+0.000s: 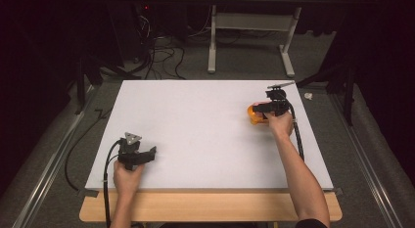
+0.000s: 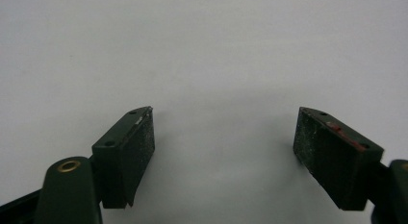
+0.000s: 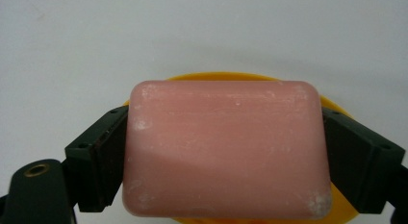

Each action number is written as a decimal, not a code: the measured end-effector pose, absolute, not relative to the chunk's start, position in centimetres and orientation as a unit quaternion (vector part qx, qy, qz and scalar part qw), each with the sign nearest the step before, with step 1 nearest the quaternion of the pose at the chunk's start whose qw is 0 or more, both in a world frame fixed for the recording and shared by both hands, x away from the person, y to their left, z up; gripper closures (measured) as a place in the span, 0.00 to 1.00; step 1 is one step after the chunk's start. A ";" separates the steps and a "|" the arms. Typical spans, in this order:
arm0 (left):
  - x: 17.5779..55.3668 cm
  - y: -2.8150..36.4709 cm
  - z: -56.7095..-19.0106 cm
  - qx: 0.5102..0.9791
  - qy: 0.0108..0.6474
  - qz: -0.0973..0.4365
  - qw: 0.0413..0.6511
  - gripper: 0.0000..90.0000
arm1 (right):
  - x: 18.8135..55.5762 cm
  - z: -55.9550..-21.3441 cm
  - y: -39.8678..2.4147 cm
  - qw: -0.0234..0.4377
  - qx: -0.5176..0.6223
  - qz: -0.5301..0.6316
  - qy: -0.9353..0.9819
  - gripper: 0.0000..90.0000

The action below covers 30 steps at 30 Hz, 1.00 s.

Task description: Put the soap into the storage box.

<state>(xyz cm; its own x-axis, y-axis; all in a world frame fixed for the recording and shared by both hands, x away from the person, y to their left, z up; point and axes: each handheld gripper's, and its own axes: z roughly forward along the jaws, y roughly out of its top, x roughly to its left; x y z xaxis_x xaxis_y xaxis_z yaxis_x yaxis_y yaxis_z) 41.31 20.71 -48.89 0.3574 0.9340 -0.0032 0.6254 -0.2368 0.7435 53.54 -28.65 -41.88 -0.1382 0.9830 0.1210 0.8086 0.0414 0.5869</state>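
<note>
Soap (image 3: 225, 149) sits clamped between the right gripper (image 3: 226, 156) jaws above a dish (image 3: 216, 77), likely for placing; left gripper (image 2: 223, 152) jaws gape, idle.

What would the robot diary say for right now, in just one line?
right gripper: shut on pink soap bar, over orange dish | left gripper: open, holds nothing, above white table

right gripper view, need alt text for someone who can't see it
A pink bar of soap sits between the right gripper's two black jaws, which press against its short ends. Under the soap is an orange dish, resting on a plain white table.
</note>
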 end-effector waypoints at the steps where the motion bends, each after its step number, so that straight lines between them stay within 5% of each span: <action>1: 41.3 20.7 -48.9 0.752 0.518 0.229 0.336 0.25 | 53.5 -41.9 -28.6 0.160 0.637 0.272 0.704 0.15; 30: 41.3 20.7 -48.9 0.751 0.519 0.229 0.337 0.25 | 53.5 -42.3 -28.8 0.161 0.644 0.268 0.698 0.15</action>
<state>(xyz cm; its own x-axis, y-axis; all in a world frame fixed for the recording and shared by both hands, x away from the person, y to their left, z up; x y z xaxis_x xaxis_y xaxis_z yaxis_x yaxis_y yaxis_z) 41.31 20.70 -48.90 0.3559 0.9345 -0.0050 0.6254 -0.2342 0.7443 53.48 -28.81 -42.35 -0.1174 0.9857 0.1206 0.8125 0.0255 0.5824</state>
